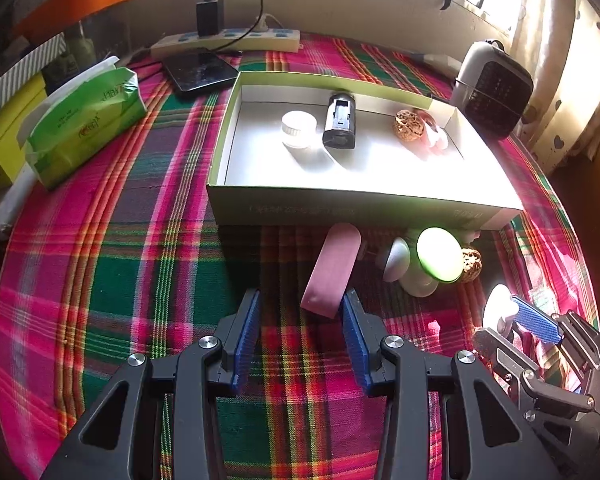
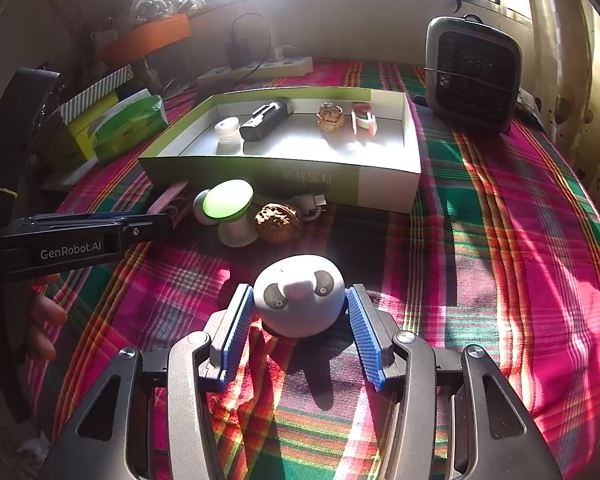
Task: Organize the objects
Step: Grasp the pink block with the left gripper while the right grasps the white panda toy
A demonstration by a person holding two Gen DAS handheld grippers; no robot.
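On the plaid cloth, a pink oblong case (image 1: 332, 268) lies in front of the open white box (image 1: 340, 204). My left gripper (image 1: 302, 308) is open, and the case's near end sits just inside its tips, against the right pad only. My right gripper (image 2: 298, 308) is shut on a white round panda-face toy (image 2: 300, 296). The toy (image 1: 500, 304) and right gripper (image 1: 536, 320) also show at the lower right of the left wrist view. Beside the case stand a green-topped white mushroom piece (image 1: 438, 256) and a walnut (image 1: 471, 264). The box holds a white jar (image 1: 298, 128), a black device (image 1: 340, 120), another walnut (image 1: 409, 125) and a pink-white item (image 1: 436, 132).
A green tissue pack (image 1: 84, 128) and yellow boxes line the left side. At the back lie a power strip (image 1: 228, 40) and a dark phone (image 1: 200, 72). A small heater (image 2: 472, 76) stands at the back right. A person's fingers (image 2: 44, 320) show at the left.
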